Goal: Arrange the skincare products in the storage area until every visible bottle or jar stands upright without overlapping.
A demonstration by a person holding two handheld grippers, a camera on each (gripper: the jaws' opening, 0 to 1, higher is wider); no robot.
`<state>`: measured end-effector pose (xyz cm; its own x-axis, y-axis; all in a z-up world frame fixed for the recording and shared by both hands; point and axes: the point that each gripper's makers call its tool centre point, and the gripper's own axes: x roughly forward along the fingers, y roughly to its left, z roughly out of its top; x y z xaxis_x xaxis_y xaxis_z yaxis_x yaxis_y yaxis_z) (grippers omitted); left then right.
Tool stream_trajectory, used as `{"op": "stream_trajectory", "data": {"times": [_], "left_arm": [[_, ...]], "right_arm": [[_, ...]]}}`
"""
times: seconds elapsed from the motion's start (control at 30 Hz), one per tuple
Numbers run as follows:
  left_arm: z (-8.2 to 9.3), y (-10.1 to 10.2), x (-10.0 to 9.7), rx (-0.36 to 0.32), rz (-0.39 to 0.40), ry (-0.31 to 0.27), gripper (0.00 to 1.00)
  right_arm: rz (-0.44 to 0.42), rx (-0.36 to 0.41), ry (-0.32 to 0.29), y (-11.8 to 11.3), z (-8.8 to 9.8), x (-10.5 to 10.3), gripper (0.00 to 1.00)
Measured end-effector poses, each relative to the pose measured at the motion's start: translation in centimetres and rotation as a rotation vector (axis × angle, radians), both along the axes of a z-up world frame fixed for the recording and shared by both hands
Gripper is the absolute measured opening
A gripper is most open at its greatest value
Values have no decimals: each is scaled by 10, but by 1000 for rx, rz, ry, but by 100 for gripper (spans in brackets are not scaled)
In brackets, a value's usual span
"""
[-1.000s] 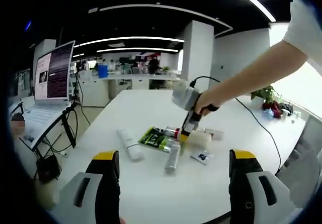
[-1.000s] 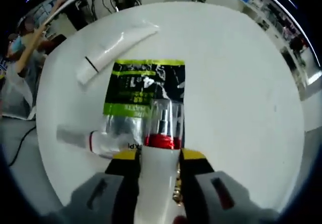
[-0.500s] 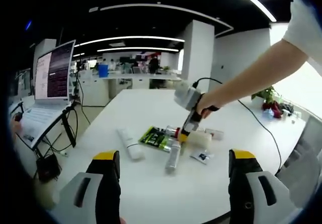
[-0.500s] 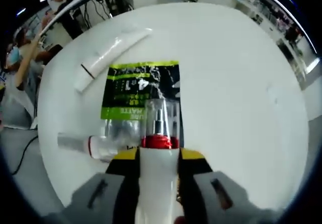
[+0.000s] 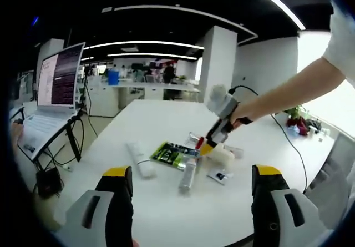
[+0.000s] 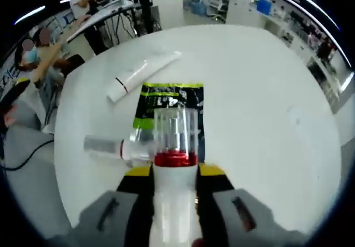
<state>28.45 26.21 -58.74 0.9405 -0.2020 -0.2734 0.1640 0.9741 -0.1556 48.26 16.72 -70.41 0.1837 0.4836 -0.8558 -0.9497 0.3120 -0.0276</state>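
My right gripper is shut on a white bottle with a red band and a clear cap, held just above the table. Beyond it lie a green-and-black sachet, a white tube and a silvery tube, all flat. In the left gripper view the right gripper hangs over the sachet, with the white tube to its left and the silvery tube in front. My left gripper is open near the table's front edge, nothing between its fingers.
A small sachet and another small item lie right of the pile. A laptop on a stand is off the white table to the left. A cable trails from the right gripper. Seated people are beyond the table edge.
The right gripper has risen and moved right with the bottle, lifting it off the sachet. The left gripper has stayed put.
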Motion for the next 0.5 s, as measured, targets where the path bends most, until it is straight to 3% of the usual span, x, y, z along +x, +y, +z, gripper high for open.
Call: {"op": "stream_trajectory", "data": {"times": [0.17, 0.37, 0.5], "left_arm": [[0, -1, 0, 1, -14, -2, 87], [0, -4, -1, 10, -31, -2, 87], [0, -9, -2, 32, -52, -6, 86]], "right_arm": [[-4, 58, -30, -14, 11, 2, 28], [-42, 124, -40, -32, 32, -14, 27], [-97, 208, -17, -42, 41, -26, 27]]}}
